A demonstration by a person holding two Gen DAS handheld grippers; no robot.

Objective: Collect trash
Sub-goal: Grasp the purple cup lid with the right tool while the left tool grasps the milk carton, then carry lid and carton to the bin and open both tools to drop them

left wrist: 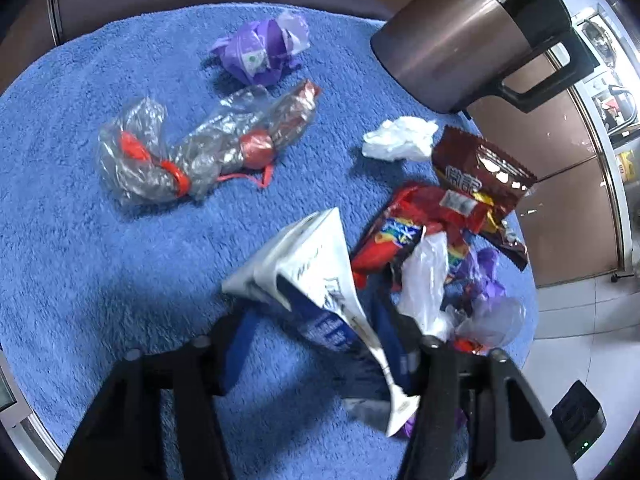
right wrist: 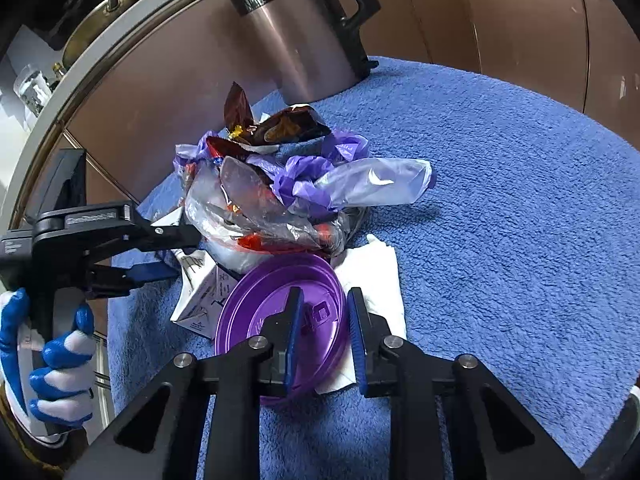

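In the left wrist view a white and blue carton [left wrist: 316, 272] stands between the fingers of my left gripper [left wrist: 320, 328], which is shut on it. The carton [right wrist: 200, 296] also shows in the right wrist view, with my left gripper [right wrist: 176, 254] reaching in from the left. My right gripper [right wrist: 326, 308] is shut on the rim of a purple plastic lid [right wrist: 256, 312] that lies on a white tissue [right wrist: 380, 272]. Behind the lid is a heap of clear plastic [right wrist: 260, 208], purple bag [right wrist: 320, 176] and brown wrapper [right wrist: 288, 128].
A blue towel [left wrist: 120, 260] covers the round table. On it lie a purple bag [left wrist: 264, 52], clear plastic with red ties [left wrist: 200, 148], a white tissue [left wrist: 400, 138] and brown [left wrist: 480, 168] and red [left wrist: 416, 220] wrappers. A brown jug [left wrist: 452, 40] stands at the far edge. A gloved hand [right wrist: 60, 360] holds the left gripper.
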